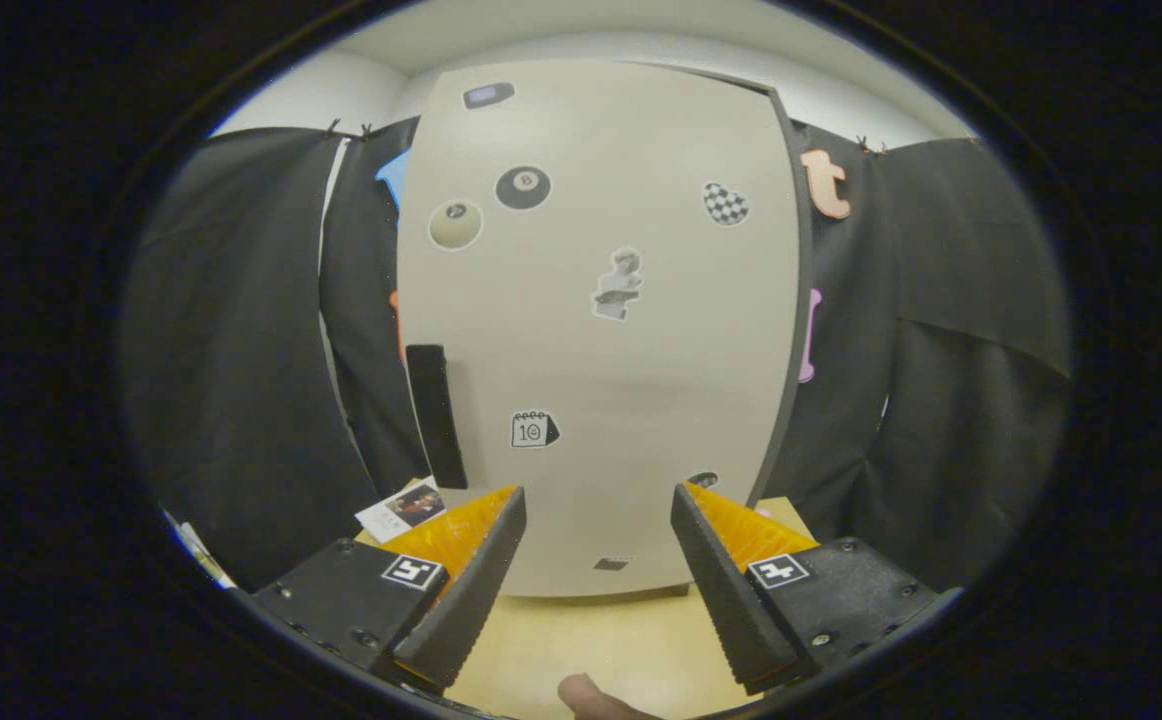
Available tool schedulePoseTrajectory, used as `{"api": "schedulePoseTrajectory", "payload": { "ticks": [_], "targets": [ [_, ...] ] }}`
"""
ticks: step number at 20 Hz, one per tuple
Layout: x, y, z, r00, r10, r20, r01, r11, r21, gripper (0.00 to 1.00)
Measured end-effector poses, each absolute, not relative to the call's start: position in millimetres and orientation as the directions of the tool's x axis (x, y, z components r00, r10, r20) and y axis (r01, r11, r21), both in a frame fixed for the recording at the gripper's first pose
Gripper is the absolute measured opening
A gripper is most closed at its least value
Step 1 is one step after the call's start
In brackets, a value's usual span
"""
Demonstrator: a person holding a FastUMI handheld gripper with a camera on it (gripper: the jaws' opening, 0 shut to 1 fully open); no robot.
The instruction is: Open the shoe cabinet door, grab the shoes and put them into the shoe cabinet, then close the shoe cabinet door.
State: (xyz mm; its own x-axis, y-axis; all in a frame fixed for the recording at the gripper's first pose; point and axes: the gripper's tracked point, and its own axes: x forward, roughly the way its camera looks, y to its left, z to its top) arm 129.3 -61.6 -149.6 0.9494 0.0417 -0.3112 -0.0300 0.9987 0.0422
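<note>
Beige smooth shoe cabinet door (601,330), flat, sticker-dotted, shut, upright at wooden table's (591,650) far edge | slim black handle (436,415) on its left edge | gripper (598,510) spread wide, empty, ridged black fingers (481,570) just short of door | fingertip (591,697) at near edge

So the shoe cabinet (601,330) is a pale beige upright box standing on a light wooden surface, right ahead of the gripper (598,505), whose 2 fingers are spread wide with nothing between them. Its door (631,370) is shut flat, with a dark edge showing down the right side. A long black handle (436,415) runs vertically near the door's left edge. The door front has stickers all over: an 8-ball (523,187), a cream ball, a checkered heart and a calendar.
</note>
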Motion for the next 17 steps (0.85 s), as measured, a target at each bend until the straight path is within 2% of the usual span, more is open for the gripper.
{"api": "schedulePoseTrajectory", "payload": {
  "ticks": [9,17],
  "targets": [
    [-1,-96,-68,0.973,0.011,-0.229,0.011,0.995,0.094,0.96],
    [-60,-108,-14,0.99,-0.012,-0.139,0.021,0.998,0.064,0.96]
  ]
}}
